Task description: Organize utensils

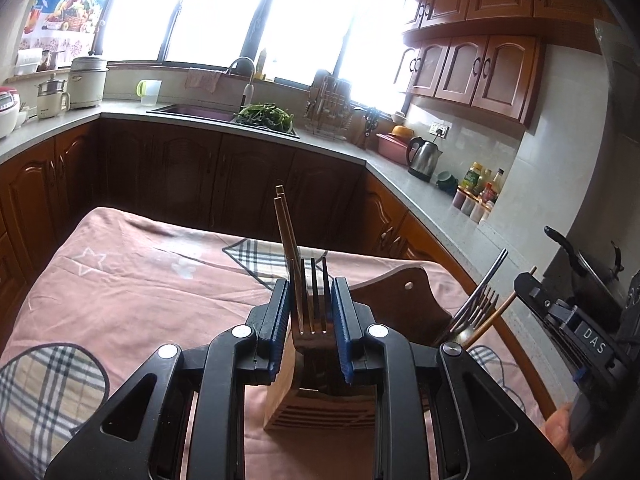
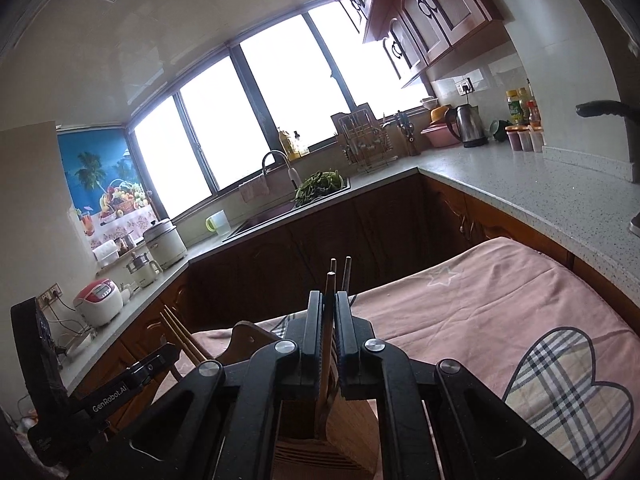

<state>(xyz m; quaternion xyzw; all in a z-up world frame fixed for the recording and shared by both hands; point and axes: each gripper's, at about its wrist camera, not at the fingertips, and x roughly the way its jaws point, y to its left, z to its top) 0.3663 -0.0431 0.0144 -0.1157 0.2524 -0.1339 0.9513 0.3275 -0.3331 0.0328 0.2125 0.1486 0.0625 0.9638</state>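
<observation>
Over the pink tablecloth (image 1: 132, 280), everything gathers round one wooden utensil holder (image 1: 316, 412), a slatted box standing on the cloth just below both tools. Starting at the left, the left gripper (image 1: 311, 312) has its blue pads (image 1: 280, 312) drawn in narrow on a steel fork (image 1: 311, 300), tines up, with a pair of pale chopsticks (image 1: 285, 224) rising behind the fork and above the holder; whether those sticks are in the same pinch or already stand in the box, the views do not settle. To the right of the holder sits a wooden board (image 1: 404, 304) with a hanging hole, and beyond it a second cluster of forks and a wooden-handled spoon (image 1: 478, 312) stands upright. Furthest right is the right gripper (image 2: 329, 320), its jaws almost together on dark-tipped chopsticks (image 2: 340, 276) held upright directly over the holder. The task appears to be at the point of dropping both loads into compartments. The main risk is crowding: both tools hang above the same small box, so one descent could knock the other's load askew. The fork is held by its head, so on release it may tip and catch the holder's rim instead of sliding in. The thin sticks could swivel in the pinch and miss their slot, or a nudge could topple the light holder on the soft cloth.
</observation>
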